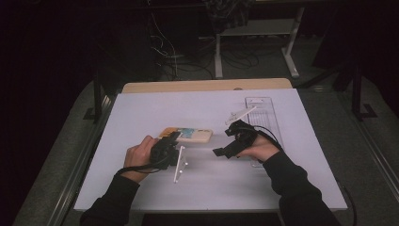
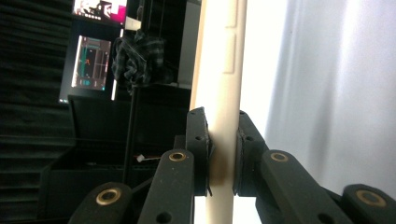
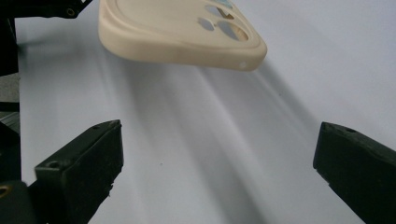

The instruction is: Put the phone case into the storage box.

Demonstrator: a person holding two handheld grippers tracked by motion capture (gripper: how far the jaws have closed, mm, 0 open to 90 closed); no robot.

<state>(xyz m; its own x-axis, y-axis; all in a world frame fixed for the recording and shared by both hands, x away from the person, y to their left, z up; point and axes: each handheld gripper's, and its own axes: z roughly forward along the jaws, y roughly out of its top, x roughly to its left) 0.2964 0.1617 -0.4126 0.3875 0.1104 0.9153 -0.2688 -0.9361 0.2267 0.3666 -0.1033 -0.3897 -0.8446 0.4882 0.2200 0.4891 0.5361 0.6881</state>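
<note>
Left tool (image 2: 223,154) clenched on one end of cream phone case (image 2: 219,84), case edge pinched between both jaws, held just above bench (image 1: 141,188). Right tool (image 3: 215,154) released, jaws spread wide, nothing between them; case's camera-cutout end (image 3: 182,32) ahead of it, apart.

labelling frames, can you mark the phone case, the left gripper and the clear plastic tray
phone case (image 3: 177,35): right gripper view, on its cream back
left gripper (image 2: 224,154): left gripper view, midway between its fingers, shut on the case edge
clear plastic tray (image 1: 261,104): high view, on its far end
</note>
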